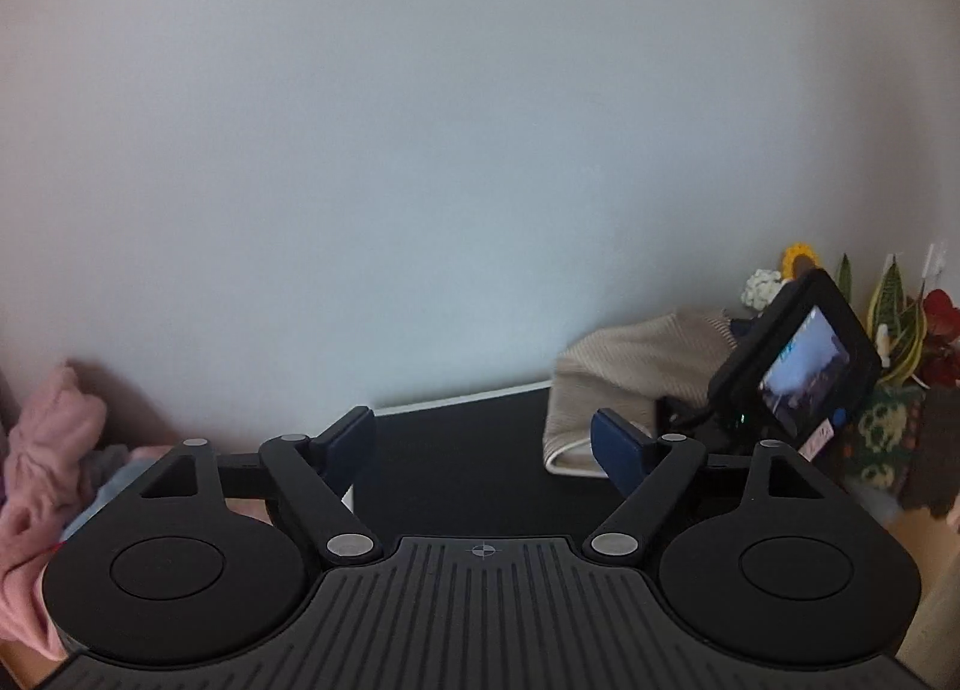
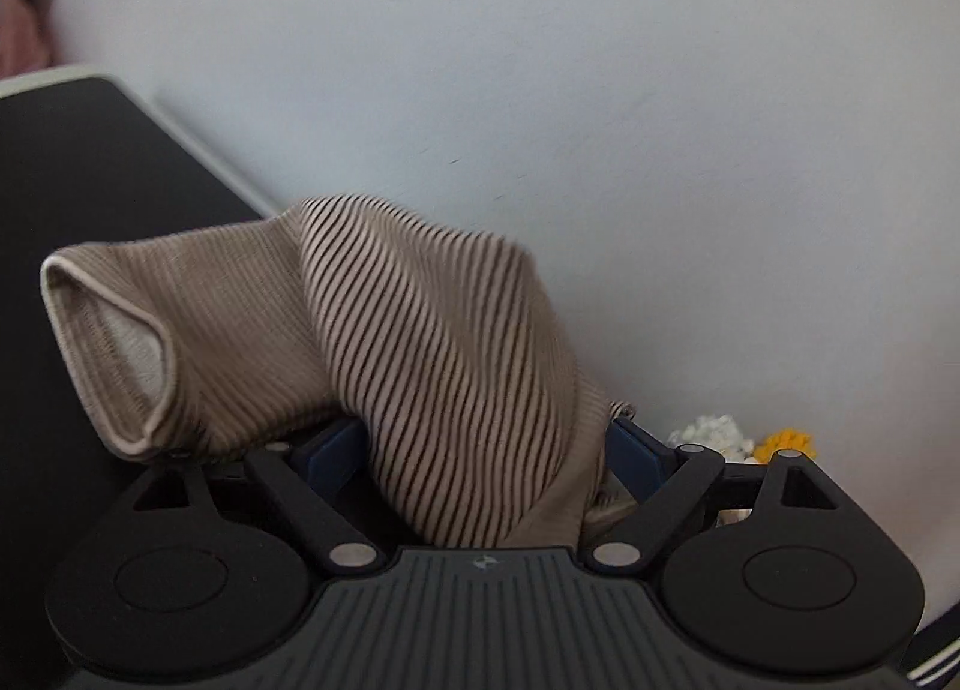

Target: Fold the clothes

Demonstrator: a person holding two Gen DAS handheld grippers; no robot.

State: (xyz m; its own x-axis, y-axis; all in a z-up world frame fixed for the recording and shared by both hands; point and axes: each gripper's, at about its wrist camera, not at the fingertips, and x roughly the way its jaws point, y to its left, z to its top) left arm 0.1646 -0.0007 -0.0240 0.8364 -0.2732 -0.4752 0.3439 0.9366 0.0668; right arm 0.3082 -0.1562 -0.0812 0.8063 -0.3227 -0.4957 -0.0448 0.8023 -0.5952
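My right tool (image 2: 480,444) holds the striped sweater (image 2: 444,354) loosely between wide fingers – it may slip at the table's (image 2: 90,180) far edge; left tool (image 1: 486,438) wide, empty.

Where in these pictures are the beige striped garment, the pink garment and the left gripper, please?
beige striped garment (image 2: 444,366): right wrist view, on its striped bulge between the fingers.
pink garment (image 1: 42,450): left wrist view, on its crumpled folds at the left edge.
left gripper (image 1: 486,435): left wrist view, midway between its blue fingertips.
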